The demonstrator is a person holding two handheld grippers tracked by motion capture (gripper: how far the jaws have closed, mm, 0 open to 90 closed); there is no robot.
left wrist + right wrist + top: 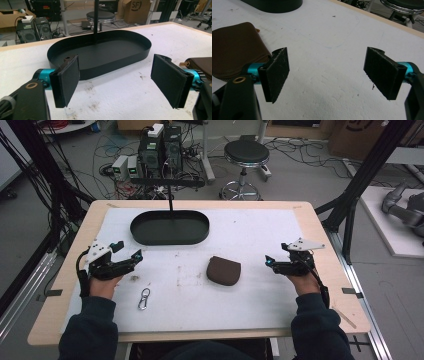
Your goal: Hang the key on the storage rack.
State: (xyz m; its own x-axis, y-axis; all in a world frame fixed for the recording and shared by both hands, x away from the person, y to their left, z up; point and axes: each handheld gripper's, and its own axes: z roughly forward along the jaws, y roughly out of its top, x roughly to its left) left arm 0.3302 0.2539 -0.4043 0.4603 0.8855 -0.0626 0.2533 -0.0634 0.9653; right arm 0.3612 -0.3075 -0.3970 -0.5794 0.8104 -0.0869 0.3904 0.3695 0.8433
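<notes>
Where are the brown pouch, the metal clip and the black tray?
brown pouch [223, 270], high view, middle of its top.
metal clip [144, 298], high view, middle of its loop.
black tray [145, 236], high view, near wall.

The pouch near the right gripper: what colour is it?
Brown; the pouch shows best in the right gripper view.

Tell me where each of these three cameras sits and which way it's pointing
High view: above the person's side, looking forward and down on the table; forearms, left gripper, right gripper.
Left gripper view: rides the left gripper, facing the black tray; open jaws.
Right gripper view: rides the right gripper, facing white mat; open jaws.
Shared: brown pouch, in all three.
</notes>
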